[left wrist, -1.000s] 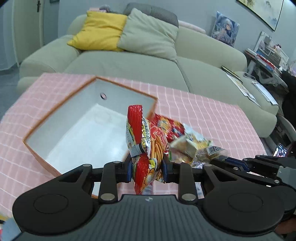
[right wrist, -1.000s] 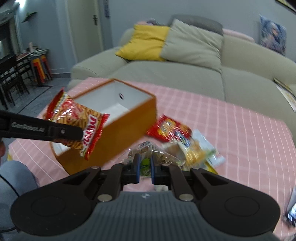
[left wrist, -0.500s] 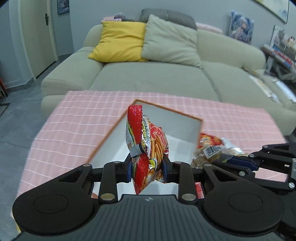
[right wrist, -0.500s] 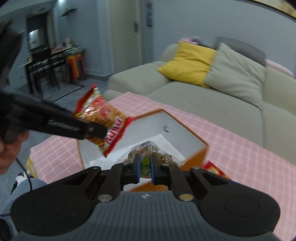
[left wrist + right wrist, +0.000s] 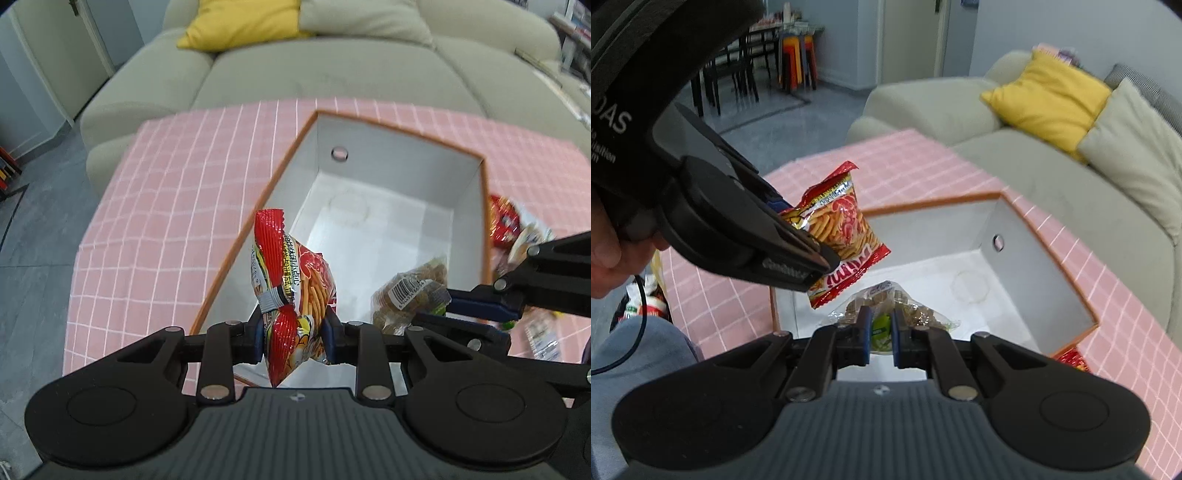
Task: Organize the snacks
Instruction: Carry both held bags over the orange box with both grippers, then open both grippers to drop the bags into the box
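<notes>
My left gripper (image 5: 293, 330) is shut on a red snack bag (image 5: 291, 288) and holds it above the near end of an open orange box (image 5: 391, 206) with a white inside. The same bag (image 5: 842, 229) and box (image 5: 1027, 258) show in the right wrist view. My right gripper (image 5: 881, 338) is shut on a clear bag of brown snacks (image 5: 886, 306) and holds it over the box; the bag also shows in the left wrist view (image 5: 406, 291).
The box stands on a table with a pink checked cloth (image 5: 177, 206). More snack packets (image 5: 506, 221) lie on the cloth to the right of the box. A beige sofa (image 5: 332, 66) with a yellow cushion (image 5: 1045, 92) stands behind the table.
Both grippers have moved over the box with their bags. The views now look down into the box.
</notes>
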### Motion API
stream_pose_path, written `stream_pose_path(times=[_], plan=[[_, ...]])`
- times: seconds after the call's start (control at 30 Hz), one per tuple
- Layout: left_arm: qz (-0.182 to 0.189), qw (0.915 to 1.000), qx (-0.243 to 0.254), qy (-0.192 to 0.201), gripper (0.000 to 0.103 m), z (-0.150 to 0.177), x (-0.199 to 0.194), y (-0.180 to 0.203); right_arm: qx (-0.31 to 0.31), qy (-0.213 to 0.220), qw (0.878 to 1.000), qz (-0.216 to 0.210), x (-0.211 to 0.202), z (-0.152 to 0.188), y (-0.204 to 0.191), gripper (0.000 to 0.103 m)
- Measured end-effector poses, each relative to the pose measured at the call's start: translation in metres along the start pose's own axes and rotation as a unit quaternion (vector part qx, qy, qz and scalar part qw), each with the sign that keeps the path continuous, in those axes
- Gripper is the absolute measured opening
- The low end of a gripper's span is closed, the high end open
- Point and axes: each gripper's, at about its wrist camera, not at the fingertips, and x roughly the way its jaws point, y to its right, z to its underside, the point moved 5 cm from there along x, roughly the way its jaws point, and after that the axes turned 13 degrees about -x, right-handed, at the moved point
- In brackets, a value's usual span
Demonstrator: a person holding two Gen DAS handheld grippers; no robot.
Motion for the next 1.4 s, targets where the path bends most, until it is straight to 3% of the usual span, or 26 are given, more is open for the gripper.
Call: stream_pose_path(times=[0.63, 0.87, 1.07, 1.13, 1.23, 1.4], plan=[[-0.027, 0.9944, 0.023, -0.1, 0.033, 0.017, 0.062, -0.006, -0.029, -0.114, 0.991, -0.059, 0.076, 0.021, -0.004, 0.006], [-0.039, 0.9922, 0.027, -0.115, 0.034, 0.019, 0.075, -0.008, -0.028, -0.123, 0.99, -0.064, 0.079, 0.018, -0.005, 0.01], [-0.039, 0.9922, 0.025, -0.116, 0.04, 0.017, 0.071, -0.008, -0.03, -0.124, 0.99, -0.056, 0.073, 0.015, -0.005, 0.022], [-0.039, 0.9926, 0.025, -0.112, 0.044, 0.017, 0.067, -0.007, -0.027, -0.12, 0.991, -0.049, 0.069, 0.015, -0.003, 0.039], [-0.042, 0.9938, 0.028, -0.099, 0.05, 0.015, 0.057, -0.008, -0.025, -0.118, 0.992, -0.037, 0.063, 0.013, -0.003, 0.044], [-0.039, 0.9964, 0.027, -0.071, 0.061, 0.009, 0.033, -0.007, -0.028, -0.105, 0.994, -0.021, 0.041, 0.007, -0.002, 0.064]])
